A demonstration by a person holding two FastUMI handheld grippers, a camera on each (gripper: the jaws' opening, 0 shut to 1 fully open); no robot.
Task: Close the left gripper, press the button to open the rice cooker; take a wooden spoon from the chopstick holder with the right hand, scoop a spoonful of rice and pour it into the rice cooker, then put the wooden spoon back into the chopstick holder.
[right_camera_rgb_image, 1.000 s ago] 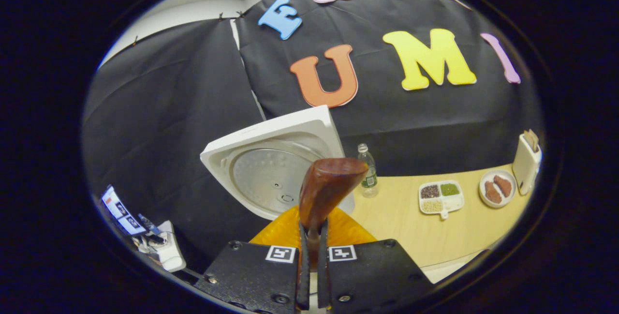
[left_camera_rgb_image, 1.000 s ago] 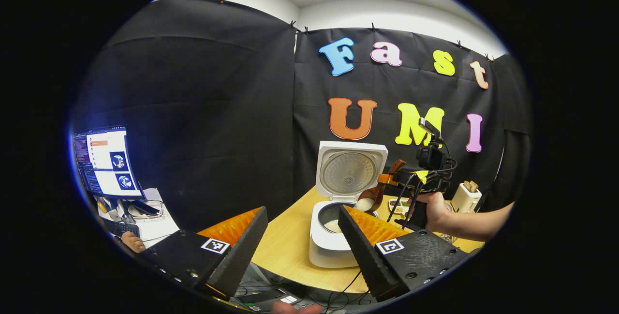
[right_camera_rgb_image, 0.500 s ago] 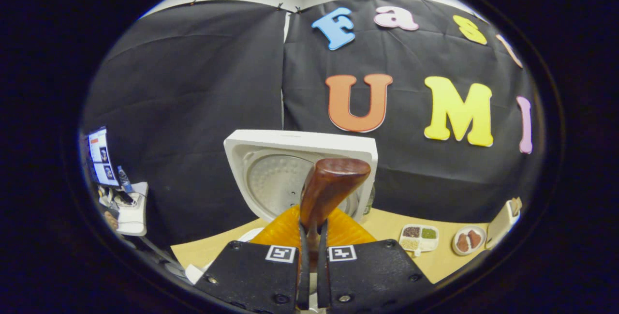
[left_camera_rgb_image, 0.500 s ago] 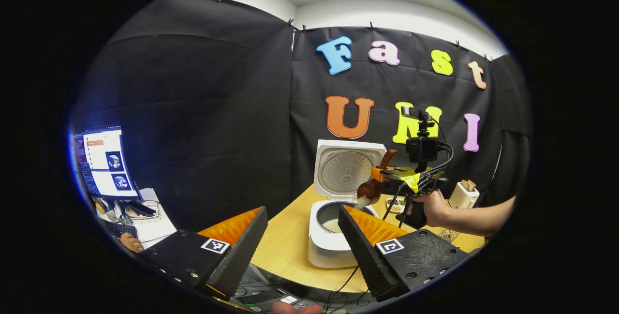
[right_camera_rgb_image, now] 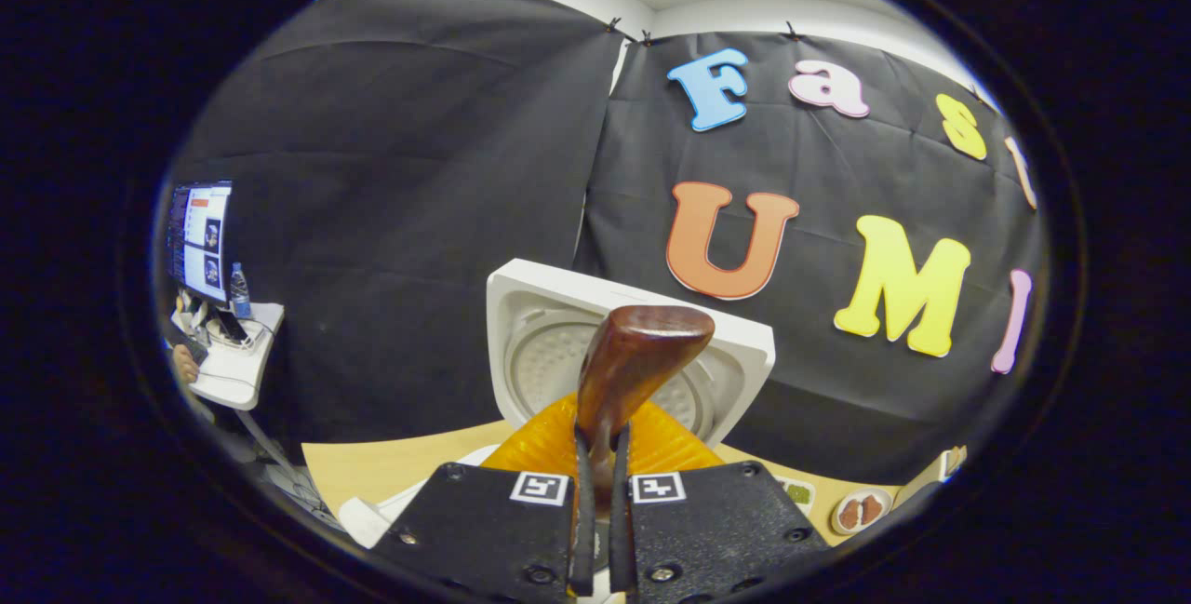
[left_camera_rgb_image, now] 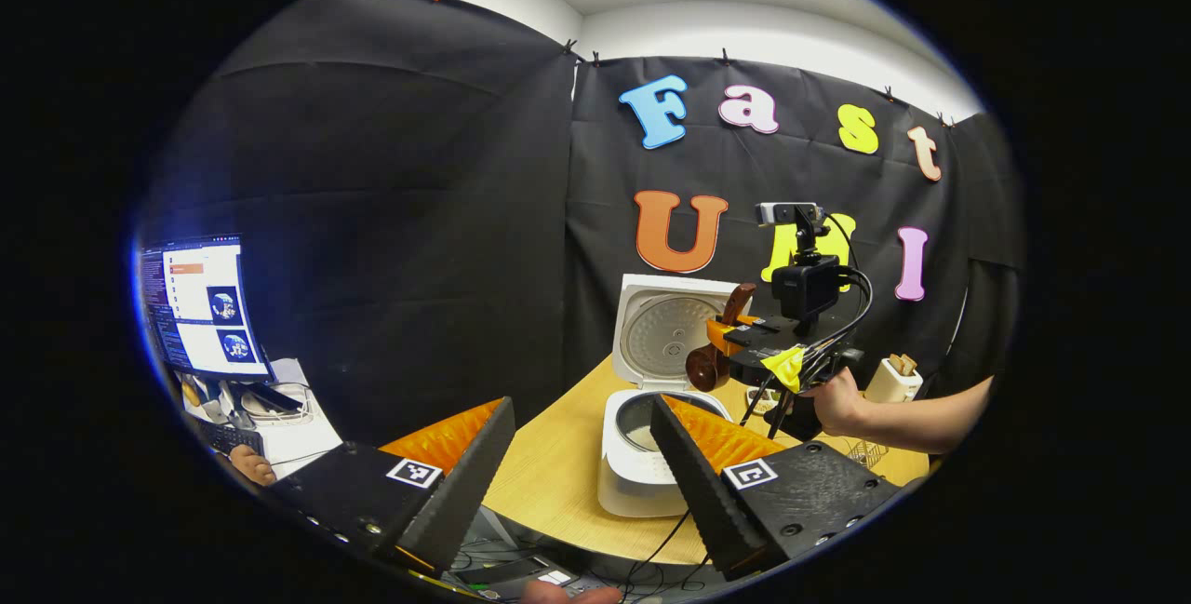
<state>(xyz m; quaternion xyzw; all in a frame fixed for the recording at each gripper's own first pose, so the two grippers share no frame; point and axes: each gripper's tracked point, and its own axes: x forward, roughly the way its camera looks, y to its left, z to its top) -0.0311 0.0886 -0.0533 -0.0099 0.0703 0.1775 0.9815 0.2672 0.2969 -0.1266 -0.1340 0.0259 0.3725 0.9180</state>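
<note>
**The rice is in the pot and the spoon is lifting away**

The right gripper [right_camera_rgb_image: 600,492] is squeezed tight on the handle of the wooden spoon [right_camera_rgb_image: 633,362]. A second ago the bowl of the spoon was low at the pot's edge with white rice in it. Now, in the left gripper view, the wooden spoon [left_camera_rgb_image: 710,355] is higher, above the open rice cooker [left_camera_rgb_image: 642,455], and its bowl looks dark and empty. White rice lies at the bottom of the pot. So the pouring step looks finished.

The lid stands straight up at the back. The left gripper [left_camera_rgb_image: 582,464] waits near the front of the table [left_camera_rgb_image: 549,483] with its fingers wide apart, holding nothing.

What is probably left is to carry the spoon over to the chopstick holder [left_camera_rgb_image: 891,379], the white box standing behind the person's hand [left_camera_rgb_image: 835,402], and slip it back in.
</note>
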